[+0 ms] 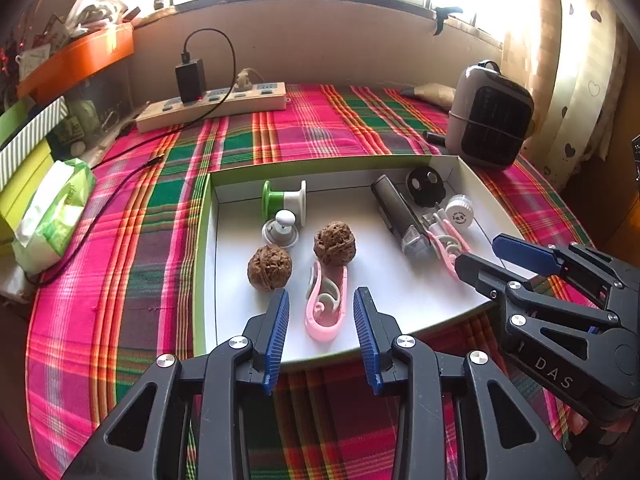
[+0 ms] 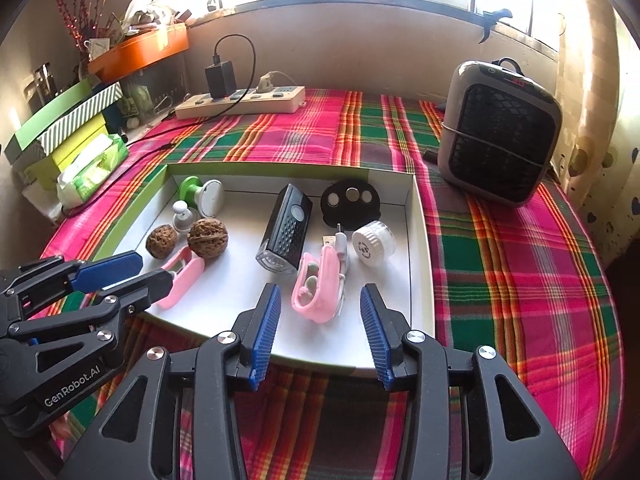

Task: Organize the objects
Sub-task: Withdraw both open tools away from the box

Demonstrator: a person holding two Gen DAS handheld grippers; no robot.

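I am holding the left gripper [image 1: 321, 328] over the near edge of the shallow white cardboard tray with green outer walls [image 1: 400, 300], which is sitting on the pink, green and orange plaid cloth [image 1: 132, 248]. Its blue-padded jaws are standing apart around a pink plastic clip with a grey curl inside [image 1: 325, 308]; the pads are not touching it, and the clip is lying flat on the tray floor. At eleven and twelve o'clock from that clip two brown wrinkled walnuts [image 1: 269, 267] are resting. I am keeping the right gripper [image 2: 320, 328] over the same tray, jaws parted, with a second pink plastic clip [image 2: 318, 292] lying loose between them. At eleven o'clock from this clip a black ribbed bike light [image 2: 286, 234] is lying; at one o'clock, a small white round jar [image 2: 374, 242].
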